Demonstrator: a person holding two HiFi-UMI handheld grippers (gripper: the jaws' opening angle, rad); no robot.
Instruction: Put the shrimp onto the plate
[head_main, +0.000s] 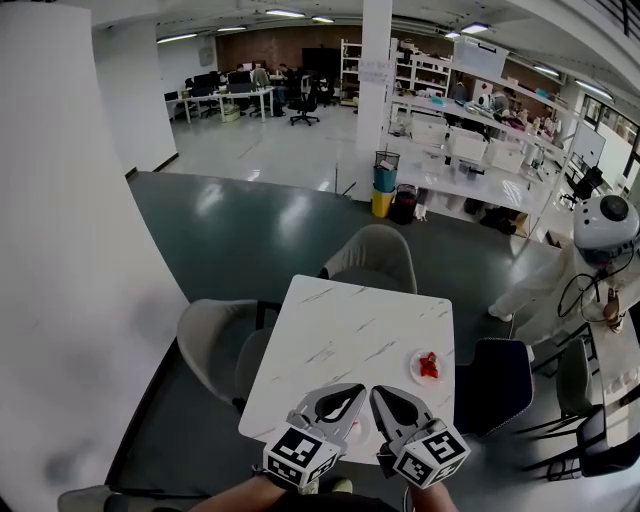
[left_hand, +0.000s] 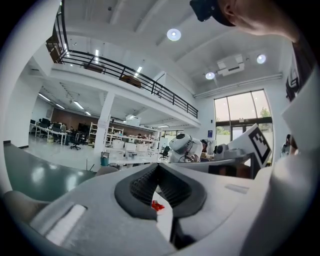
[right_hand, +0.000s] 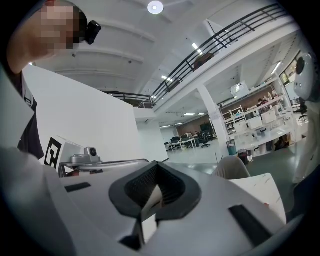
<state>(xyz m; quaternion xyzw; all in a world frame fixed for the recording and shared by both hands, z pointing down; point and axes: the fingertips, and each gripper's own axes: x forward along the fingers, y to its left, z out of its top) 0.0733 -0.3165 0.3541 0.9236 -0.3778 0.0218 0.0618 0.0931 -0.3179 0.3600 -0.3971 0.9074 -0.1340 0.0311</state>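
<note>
A red shrimp (head_main: 428, 365) lies on a small white plate (head_main: 416, 372) near the right edge of the white marble table (head_main: 340, 315). My left gripper (head_main: 357, 389) and right gripper (head_main: 378, 392) hover side by side over the table's near edge, left of the plate and apart from it. Both are shut and hold nothing. In the left gripper view the jaws (left_hand: 159, 166) meet at their tips, and the shrimp (left_hand: 157, 205) shows through the gap beneath them. In the right gripper view the jaws (right_hand: 157, 165) also meet at the tips, with only the table behind them.
A grey chair (head_main: 375, 255) stands at the table's far side, another (head_main: 215, 345) at its left, and a dark blue chair (head_main: 495, 385) at its right. A white humanoid figure (head_main: 595, 250) stands further right. A white wall (head_main: 70, 250) runs along the left.
</note>
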